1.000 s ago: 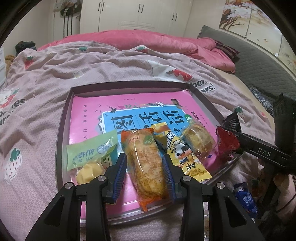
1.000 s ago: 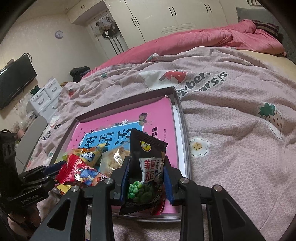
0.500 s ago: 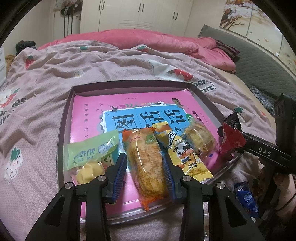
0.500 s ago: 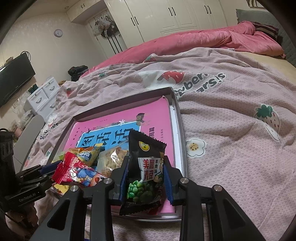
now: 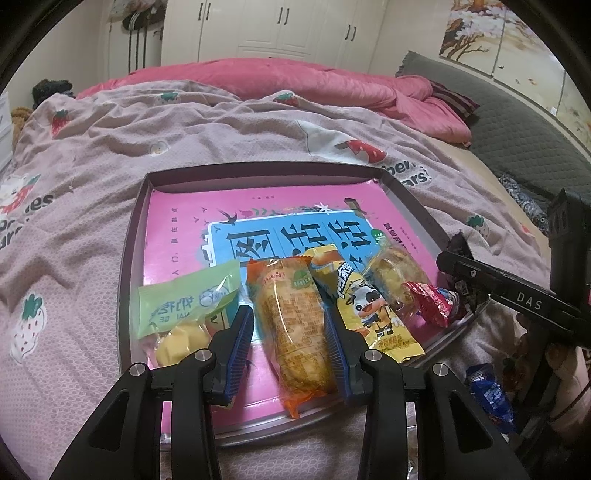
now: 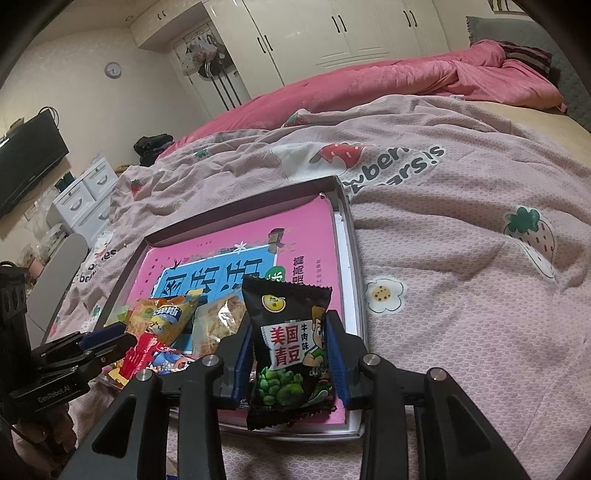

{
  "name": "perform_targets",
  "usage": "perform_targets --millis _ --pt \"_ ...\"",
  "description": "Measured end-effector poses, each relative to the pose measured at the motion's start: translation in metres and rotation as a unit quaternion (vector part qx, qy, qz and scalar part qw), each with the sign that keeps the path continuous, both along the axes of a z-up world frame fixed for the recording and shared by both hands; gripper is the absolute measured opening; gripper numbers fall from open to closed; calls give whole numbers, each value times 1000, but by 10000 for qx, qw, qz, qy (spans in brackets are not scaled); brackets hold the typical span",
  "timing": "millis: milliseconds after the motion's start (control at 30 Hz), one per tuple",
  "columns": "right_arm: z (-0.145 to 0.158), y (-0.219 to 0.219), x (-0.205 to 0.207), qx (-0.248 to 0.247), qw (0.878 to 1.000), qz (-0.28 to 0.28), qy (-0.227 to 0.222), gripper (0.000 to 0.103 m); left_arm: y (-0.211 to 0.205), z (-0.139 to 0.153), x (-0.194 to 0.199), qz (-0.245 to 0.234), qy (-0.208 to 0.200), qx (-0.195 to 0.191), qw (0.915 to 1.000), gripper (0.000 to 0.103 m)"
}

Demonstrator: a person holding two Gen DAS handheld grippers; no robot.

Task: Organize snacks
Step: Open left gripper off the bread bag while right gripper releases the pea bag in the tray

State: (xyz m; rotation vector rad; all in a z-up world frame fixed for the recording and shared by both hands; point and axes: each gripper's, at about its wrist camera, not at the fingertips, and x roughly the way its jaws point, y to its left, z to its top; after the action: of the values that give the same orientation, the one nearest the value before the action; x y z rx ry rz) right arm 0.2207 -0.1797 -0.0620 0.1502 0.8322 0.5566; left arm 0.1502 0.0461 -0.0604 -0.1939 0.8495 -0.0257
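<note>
Since a second ago the right tongs (image 6: 290, 354) have begun to part, and the black pea packet (image 6: 291, 354) between the blades has sunk toward the tray; the red packet (image 5: 432, 302) now lies inside the tray's right edge. The right tongs' jaws are opening, the blue pads just off the packet's sides.

The tray (image 5: 127, 266), lined with a pink and blue printed sheet, sits on a bed under a pink blanket (image 5: 92, 184) printed with strawberries (a rumpled pink duvet lies toward the far edge). White wardrobes (image 5: 280, 26) line the far wall; a round clock (image 6: 112, 69) and a dark screen (image 6: 26, 162) show to the left.

The pea packet stands near the tray's near right corner, long axis running from near edge to far, crimped top farthest away, green peas printed at the bottom.

The left tongs (image 5: 290, 350) stand partly open astride the orange bread packet (image 5: 295, 332), which lies lengthwise along the same direction; whether the pads press it I cannot tell.
</note>
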Motion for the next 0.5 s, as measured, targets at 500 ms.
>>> perform_targets --millis 500 --pt "5 -2 -2 40 10000 -32 -73 44 2 7 -3 24 -12 -119 9999 41"
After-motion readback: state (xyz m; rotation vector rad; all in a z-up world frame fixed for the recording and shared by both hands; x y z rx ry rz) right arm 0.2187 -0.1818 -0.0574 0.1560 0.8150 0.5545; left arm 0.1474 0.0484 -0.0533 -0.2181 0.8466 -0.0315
